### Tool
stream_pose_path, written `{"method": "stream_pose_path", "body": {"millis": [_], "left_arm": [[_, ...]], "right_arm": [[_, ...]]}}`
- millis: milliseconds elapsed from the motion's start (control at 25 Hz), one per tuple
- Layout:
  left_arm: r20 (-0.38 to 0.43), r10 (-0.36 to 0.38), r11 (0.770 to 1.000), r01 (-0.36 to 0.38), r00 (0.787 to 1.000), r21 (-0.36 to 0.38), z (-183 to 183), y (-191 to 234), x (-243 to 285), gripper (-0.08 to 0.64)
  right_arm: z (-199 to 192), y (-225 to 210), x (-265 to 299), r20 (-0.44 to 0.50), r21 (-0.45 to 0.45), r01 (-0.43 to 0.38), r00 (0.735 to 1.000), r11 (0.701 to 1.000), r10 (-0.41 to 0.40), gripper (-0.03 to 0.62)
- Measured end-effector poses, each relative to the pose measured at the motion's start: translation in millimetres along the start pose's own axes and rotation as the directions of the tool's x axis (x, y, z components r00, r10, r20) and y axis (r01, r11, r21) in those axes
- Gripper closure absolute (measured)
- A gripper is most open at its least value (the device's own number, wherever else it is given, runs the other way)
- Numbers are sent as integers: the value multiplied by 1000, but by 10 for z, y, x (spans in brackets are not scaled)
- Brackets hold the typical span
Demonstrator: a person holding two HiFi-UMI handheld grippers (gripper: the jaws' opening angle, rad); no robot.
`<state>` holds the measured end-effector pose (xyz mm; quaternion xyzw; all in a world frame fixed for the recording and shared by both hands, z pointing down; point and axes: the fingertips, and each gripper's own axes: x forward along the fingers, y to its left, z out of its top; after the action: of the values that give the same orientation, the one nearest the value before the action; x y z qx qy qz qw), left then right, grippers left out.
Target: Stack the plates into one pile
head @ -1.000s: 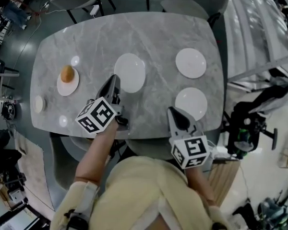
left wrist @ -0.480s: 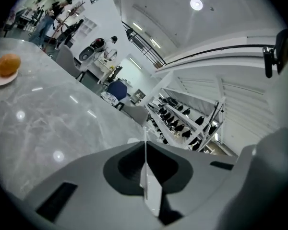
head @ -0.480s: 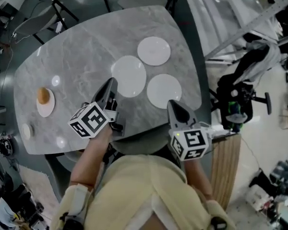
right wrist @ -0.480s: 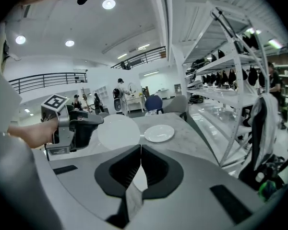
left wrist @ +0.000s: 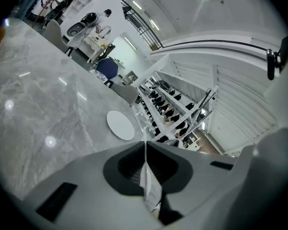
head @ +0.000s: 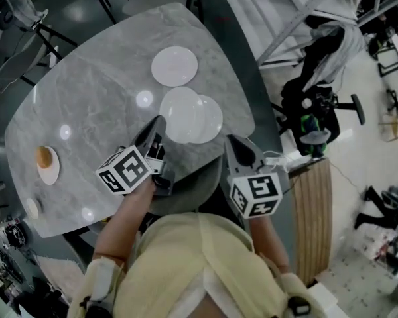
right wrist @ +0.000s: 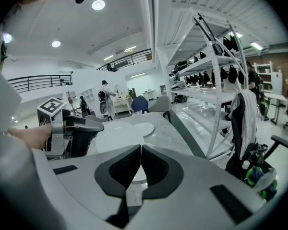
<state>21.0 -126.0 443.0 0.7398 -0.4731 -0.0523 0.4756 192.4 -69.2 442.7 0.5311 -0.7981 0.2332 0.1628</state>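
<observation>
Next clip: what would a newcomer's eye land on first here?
Three white plates stand out on the grey marble table: a lone plate farther out and an overlapping pair just ahead of the left gripper. The right gripper is at the table's near edge; both are shut and empty. At far left, a small plate carries an orange-brown food item.

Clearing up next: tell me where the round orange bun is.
Head view, far left: the round orange bun sits on a small white plate near the left edge of the grey marble table.

Head view looks steeply down on the table (head: 99, 91); both gripper views skim low across it toward the shelving (right wrist: 206, 75).
</observation>
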Motion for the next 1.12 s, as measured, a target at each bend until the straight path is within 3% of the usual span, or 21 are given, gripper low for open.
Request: {"method": "stream_pose_path", "body": {"millis": [600, 1000, 1120], "left_arm": [[-67, 2, 999, -4, 998, -32, -372, -48, 275, 549], [-106, 75, 996, -79, 992, -33, -515, 344, 342, 548], [-147, 134, 991, -134, 980, 15, -590, 469, 353, 548]], "right_arm": [[-160, -211, -203, -2, 49, 51, 999, 997, -51, 588], [-196, -139, -127, -22, 40, 33, 999, 999, -32, 588], [-207, -133, -112, -27, 39, 32, 999, 999, -31, 588]]}}
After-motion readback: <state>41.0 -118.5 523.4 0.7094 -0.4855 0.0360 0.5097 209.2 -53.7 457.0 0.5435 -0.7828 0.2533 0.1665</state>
